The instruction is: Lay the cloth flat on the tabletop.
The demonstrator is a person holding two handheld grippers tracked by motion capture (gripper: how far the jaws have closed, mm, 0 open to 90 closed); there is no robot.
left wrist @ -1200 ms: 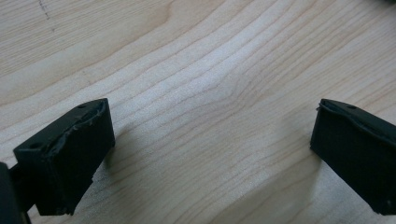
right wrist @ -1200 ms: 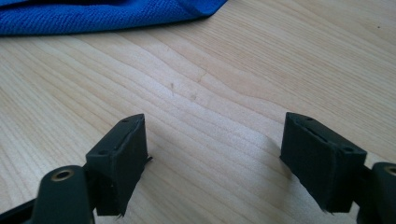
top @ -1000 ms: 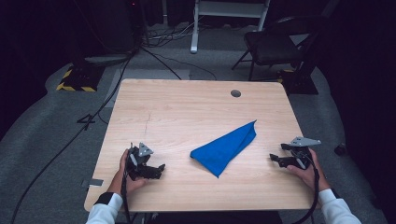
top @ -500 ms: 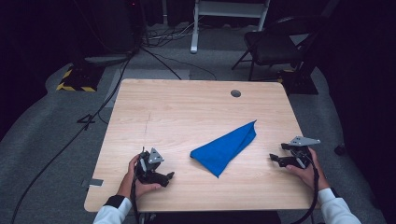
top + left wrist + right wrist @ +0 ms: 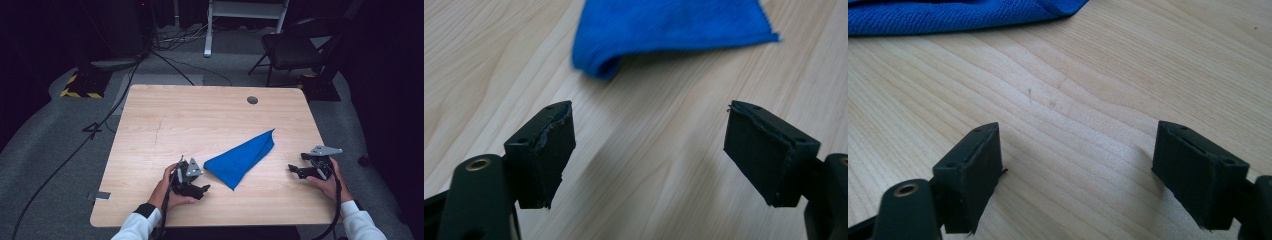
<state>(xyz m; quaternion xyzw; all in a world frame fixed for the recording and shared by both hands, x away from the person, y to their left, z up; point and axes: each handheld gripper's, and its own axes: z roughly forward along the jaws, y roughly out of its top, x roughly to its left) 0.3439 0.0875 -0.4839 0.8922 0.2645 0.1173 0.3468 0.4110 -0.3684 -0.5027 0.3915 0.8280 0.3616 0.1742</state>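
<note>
1. Since the earlier high view pictures, the left gripper [image 5: 202, 189] has been carried rightward across the table [image 5: 165, 125] toward the blue cloth [image 5: 241, 159]; its jaws have just been closing slightly, nothing between them. The right gripper [image 5: 294, 170] has been kept where it was, and the cloth lies unchanged.
2. Left side: the left gripper is held low at the near edge, just beside the cloth's near-left corner, not touching it. In the left gripper view the jaws are seen spread wide, bare wood between them, and the cloth's [image 5: 664, 30] folded edge just ahead.
3. Middle: the cloth is found right of centre on the table, folded to a long triangle, one tip pointing far-right, one toward the near edge. It lies flat and is not gripped.
4. Right side: the right gripper is held near the right edge, apart from the cloth. In the right gripper view the jaws are spread, empty, with the cloth [image 5: 958, 15] ahead at the top.
5. Progress, as judged: approach only. No grasp made yet; left to do are the grasp and all handling of the cloth.
6. Count: one cloth, two grippers, one table, one grommet hole [image 5: 252, 100] in the tabletop, one chair [image 5: 295, 47] behind.
</note>
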